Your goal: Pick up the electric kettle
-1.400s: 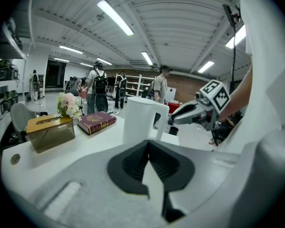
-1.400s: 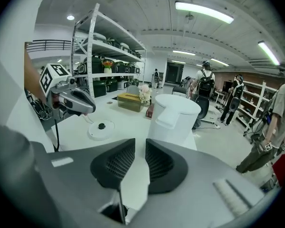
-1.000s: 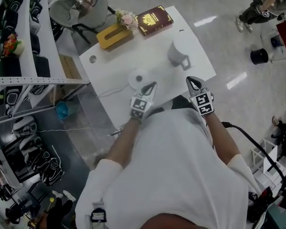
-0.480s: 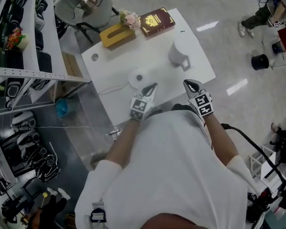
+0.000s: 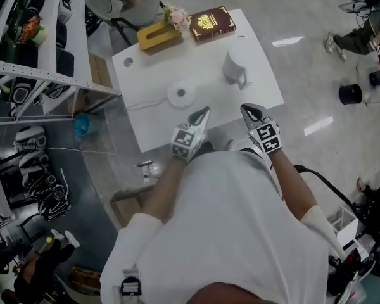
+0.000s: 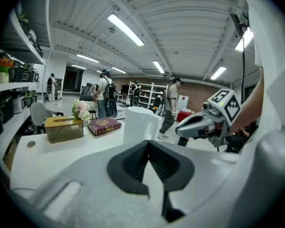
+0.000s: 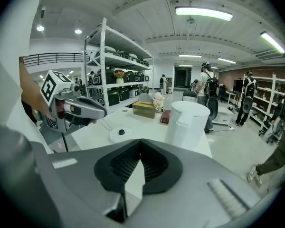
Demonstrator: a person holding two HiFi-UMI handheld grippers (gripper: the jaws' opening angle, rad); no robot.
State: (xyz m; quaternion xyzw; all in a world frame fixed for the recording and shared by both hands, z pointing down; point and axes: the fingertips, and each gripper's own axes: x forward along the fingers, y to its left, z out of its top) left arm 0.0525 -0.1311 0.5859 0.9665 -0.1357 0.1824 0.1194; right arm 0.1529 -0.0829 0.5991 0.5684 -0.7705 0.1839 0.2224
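The kettle (image 5: 235, 65) stands upright on the table (image 5: 206, 109), off its base (image 5: 181, 94), which lies at its 8 o'clock. Its handle (image 5: 242, 81) faces the person, at the kettle's 6 o'clock. Both claws hang near the table's near edge, well short of the kettle. The left claw (image 5: 201, 114) has its tips together and holds nothing. The right claw (image 5: 248, 109) is likewise closed and empty, and the kettle is at its 12 o'clock.

Risks, as I judge them:
- A claw that arrives still closed would butt the handle instead of taking it, so the jaws need to part first
- The kettle stands close to the table's 3 o'clock edge, and a shove from the 9 o'clock side could send it to the floor
- The handle looks slim and smooth. A shallow or low bite could let the kettle swing or slip once it is lifted
- Whether there is water inside cannot be told. If there is, a tilt on lift-off may spill it

Against the frame a second ago, the head view has shifted. The table, kettle and base now sit a little nearer 12 o'clock in the picture, and the table looks slightly turned. More floor shows at 9 o'clock. Both claws stay closed, and they keep much the same places in the picture, with the left one tilted up a touch
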